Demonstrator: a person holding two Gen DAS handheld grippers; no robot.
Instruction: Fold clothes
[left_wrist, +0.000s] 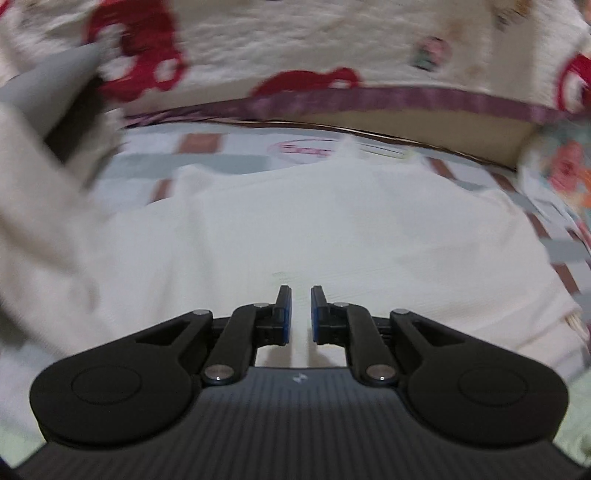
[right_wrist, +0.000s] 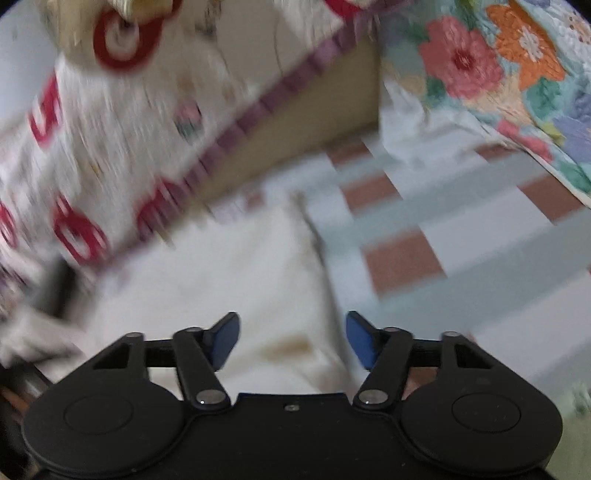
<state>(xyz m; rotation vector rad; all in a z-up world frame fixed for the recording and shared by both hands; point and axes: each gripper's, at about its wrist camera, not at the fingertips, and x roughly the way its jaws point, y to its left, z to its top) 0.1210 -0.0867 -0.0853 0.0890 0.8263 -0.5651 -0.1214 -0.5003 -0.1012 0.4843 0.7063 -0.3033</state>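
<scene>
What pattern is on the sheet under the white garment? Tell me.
Checked sheet: pale blue and grey bands with reddish-brown squares, clearest in the right wrist view.

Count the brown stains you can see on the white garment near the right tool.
1: a brown stain on the white garment, between the right tool's open fingers. Blur may hide others.

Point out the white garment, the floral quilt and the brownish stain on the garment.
white garment (left_wrist: 295, 229), left wrist view, middle of its flat spread.
floral quilt (right_wrist: 461, 62), right wrist view, on the pink flower.
brownish stain (right_wrist: 286, 347), right wrist view, centre of the mark between the fingers.
</scene>
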